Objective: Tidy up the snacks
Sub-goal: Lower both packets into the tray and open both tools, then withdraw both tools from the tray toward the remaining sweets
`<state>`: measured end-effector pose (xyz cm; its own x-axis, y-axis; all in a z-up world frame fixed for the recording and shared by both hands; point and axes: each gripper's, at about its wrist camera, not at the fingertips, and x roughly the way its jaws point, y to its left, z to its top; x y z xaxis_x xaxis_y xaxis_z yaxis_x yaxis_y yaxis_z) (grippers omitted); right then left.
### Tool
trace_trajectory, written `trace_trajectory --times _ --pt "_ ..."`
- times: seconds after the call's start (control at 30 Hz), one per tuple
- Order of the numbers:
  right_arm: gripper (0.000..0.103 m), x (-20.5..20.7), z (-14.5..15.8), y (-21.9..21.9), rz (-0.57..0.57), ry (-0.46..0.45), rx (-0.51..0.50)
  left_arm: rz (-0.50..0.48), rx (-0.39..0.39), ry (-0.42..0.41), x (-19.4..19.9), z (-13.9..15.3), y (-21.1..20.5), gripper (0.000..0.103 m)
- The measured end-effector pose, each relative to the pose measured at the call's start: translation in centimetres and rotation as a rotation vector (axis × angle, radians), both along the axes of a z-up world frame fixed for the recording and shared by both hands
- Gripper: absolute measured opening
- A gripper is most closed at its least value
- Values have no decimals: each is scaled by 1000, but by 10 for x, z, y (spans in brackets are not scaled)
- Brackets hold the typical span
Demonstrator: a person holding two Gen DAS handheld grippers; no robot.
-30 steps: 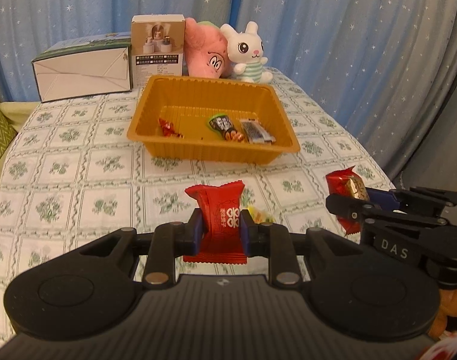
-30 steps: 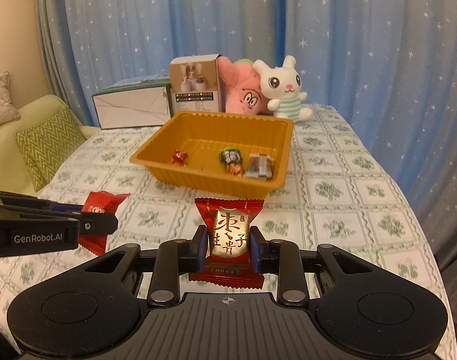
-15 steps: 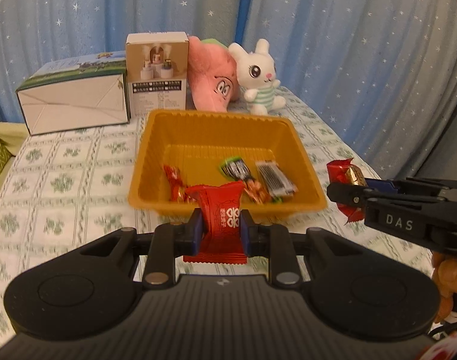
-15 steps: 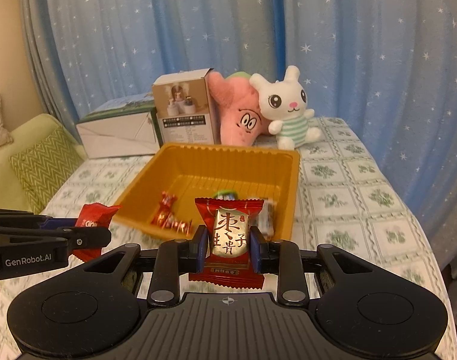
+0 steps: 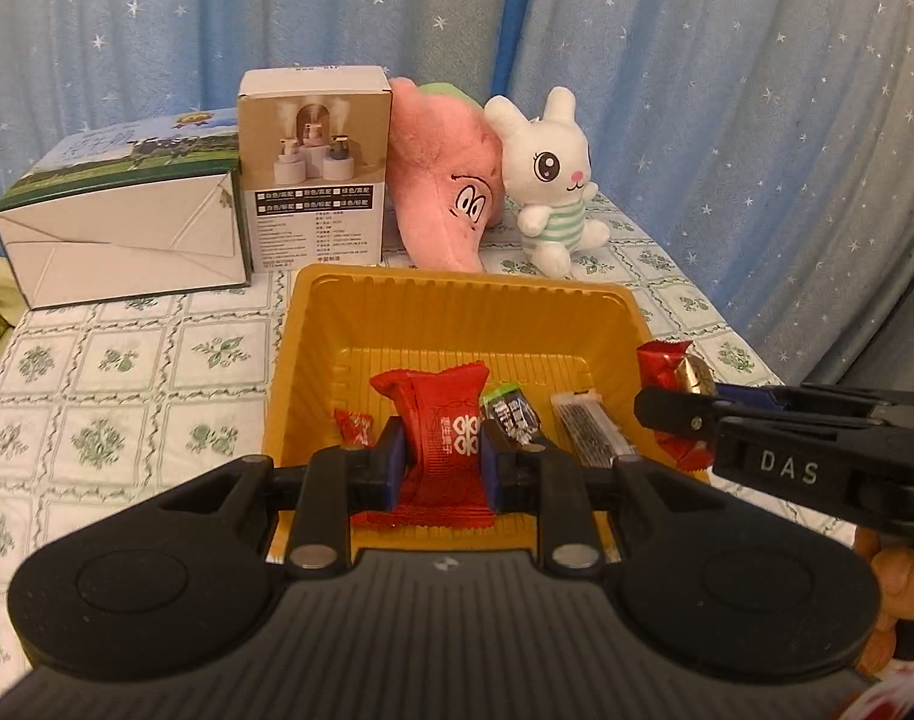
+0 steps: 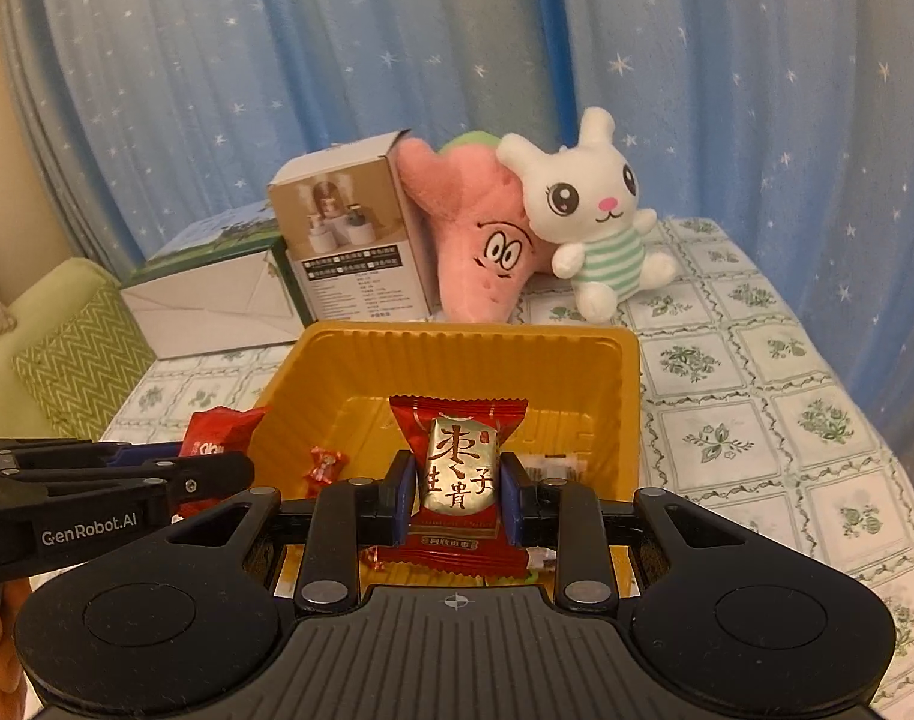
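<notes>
Blue star-spangled curtains [image 5: 727, 90] hang behind everything, and below them the surface [image 5: 126, 372] wears a green floral checked cloth, so let's take the orange tray [image 5: 457, 300] as our landmark. Behind the tray to the left lies a big white-and-green carton [image 5: 120, 234], with a smaller product box [image 5: 315, 168] standing just beside it, then a pink plush [image 5: 450, 180] and a white bunny plush [image 5: 556, 180] leaning together behind the tray's far rim. And here's the news: a second ago the tray sat well ahead of both tools, and now both have swept in over its near edge! The left gripper [image 5: 441, 459] has its jaws clamped on a plain red snack packet [image 5: 444, 426], which now hangs above the tray's floor. The right gripper [image 6: 457, 492] grips a red packet with a gold label [image 6: 460, 468] just as firmly, also over the tray; from the left camera it shows at the tray's right rim. Down on the tray floor lie a small red candy [image 5: 354, 426], a green-and-black wrapped sweet [image 5: 511, 411] and a dark bar [image 5: 586, 429]. So what does it mean? By my reading the carry is all but done: both packets look placed for release, and letting go should add two more snacks to the three already in the tray.
</notes>
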<state>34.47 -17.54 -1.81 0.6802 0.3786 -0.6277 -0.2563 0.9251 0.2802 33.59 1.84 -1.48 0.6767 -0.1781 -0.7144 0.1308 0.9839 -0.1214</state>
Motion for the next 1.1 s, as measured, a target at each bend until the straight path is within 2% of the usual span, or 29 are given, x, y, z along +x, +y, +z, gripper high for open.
trace_trajectory --times 0.27,0.33,0.53,0.77,0.9,0.93,0.97,1.0,1.03,1.1 --pt "29 15 -11 -1 -19 25 1 -21 -13 17 20 -15 -4 24" --pt "29 17 -14 -1 -21 31 5 -5 -28 14 22 -18 -1 45" --pt "29 18 -19 -1 -21 42 5 24 -24 11 16 -22 10 44" --pt "29 19 -18 6 -14 41 19 15 -16 -5 4 -17 14 44" --pt "30 23 -15 7 -24 27 59 21 -18 -3 -7 -16 16 44" --pt "32 25 -15 6 -27 32 79 24 -17 -2 -10 -16 18 44" --pt "50 26 -15 4 -35 36 92 27 -15 -2 -13 -16 19 44" --pt "74 25 -14 2 -50 34 98 30 -11 -3 -16 -16 20 44" --pt "79 22 -14 -1 -68 24 106 34 -9 -3 -19 -16 21 44" --pt "79 18 -13 -6 -79 15 116 44 -16 -6 -26 -15 24 44"
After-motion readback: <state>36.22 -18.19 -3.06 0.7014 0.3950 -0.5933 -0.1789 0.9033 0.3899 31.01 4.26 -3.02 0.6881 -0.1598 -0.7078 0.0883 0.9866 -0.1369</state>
